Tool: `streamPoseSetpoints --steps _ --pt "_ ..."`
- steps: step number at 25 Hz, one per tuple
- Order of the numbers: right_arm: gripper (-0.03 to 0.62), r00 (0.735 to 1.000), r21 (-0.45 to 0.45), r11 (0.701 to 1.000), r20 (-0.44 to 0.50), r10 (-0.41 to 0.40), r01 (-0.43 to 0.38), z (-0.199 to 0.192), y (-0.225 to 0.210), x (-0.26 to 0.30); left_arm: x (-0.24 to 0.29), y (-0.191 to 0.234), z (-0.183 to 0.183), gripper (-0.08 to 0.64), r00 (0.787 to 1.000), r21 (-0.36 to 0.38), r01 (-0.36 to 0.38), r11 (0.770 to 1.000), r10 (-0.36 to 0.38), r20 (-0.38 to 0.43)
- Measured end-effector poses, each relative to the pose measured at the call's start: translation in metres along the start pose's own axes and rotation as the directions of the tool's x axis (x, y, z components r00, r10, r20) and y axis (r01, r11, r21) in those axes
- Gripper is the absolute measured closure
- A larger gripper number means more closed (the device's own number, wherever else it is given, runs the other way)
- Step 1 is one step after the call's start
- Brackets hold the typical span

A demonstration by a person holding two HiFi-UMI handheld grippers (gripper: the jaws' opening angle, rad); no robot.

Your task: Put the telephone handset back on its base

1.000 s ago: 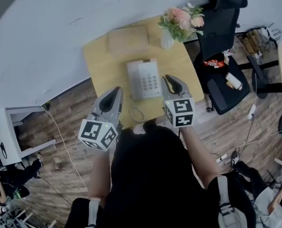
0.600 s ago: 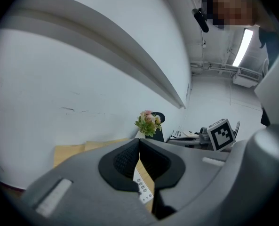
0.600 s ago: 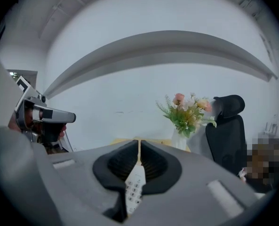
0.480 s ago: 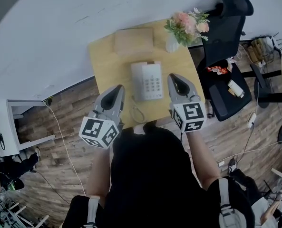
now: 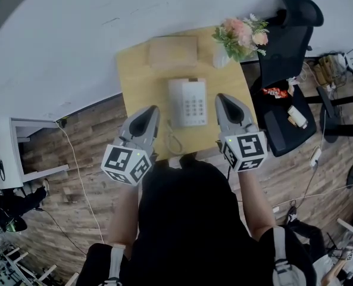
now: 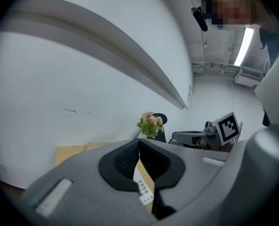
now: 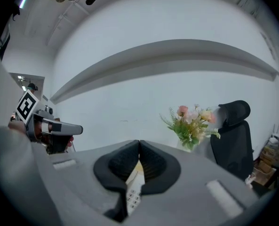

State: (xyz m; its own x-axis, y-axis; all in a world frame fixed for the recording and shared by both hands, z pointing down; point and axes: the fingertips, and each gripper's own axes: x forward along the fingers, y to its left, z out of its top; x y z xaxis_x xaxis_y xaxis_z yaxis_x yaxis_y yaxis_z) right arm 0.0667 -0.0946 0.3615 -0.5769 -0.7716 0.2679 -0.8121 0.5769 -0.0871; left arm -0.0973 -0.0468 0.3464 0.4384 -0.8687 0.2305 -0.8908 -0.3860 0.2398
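A white telephone [image 5: 187,102] sits in the middle of a small wooden table [image 5: 141,82]. Its handset [image 5: 176,103] lies along the left side of the base, beside the keypad, and the curly cord [image 5: 173,140] loops toward the table's near edge. My left gripper [image 5: 152,109] hovers at the phone's near left and is shut on nothing. My right gripper [image 5: 221,98] is level with it at the phone's near right, also shut and empty. In the left gripper view the pads [image 6: 130,160] meet, with the keypad [image 6: 144,190] below them. The right gripper view shows closed pads [image 7: 151,164] above the keypad [image 7: 132,199].
A flat cardboard box [image 5: 172,52] lies at the table's far side. A vase of pink flowers [image 5: 241,31] stands at the far right corner. A black office chair [image 5: 289,34] stands just right of the table. The white wall runs behind it, over a wooden floor [image 5: 87,159].
The right gripper's jaws have drawn together. Both grippers and the whole view have drifted slightly to the right. The telephone has not moved on the table.
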Motion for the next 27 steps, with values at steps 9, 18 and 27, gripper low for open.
streamPoseSetpoints --steps 9,18,27 --pt "0.588 1.000 -0.004 1.000 -0.006 0.002 -0.002 0.0009 -0.0013 0.0029 0.0010 0.0056 0.0023 0.549 1.000 -0.001 -0.008 1.000 0.008 0.003" --pt "0.588 1.000 0.001 1.000 -0.006 0.001 -0.001 0.0012 -0.0012 0.0033 0.0007 0.0074 0.0023 0.549 1.000 -0.001 -0.005 1.000 0.005 0.003" --pt "0.588 1.000 -0.003 1.000 -0.016 -0.008 0.008 -0.0008 -0.0015 0.0054 0.0026 0.0101 0.0022 0.549 1.000 -0.002 -0.001 1.000 0.001 -0.001"
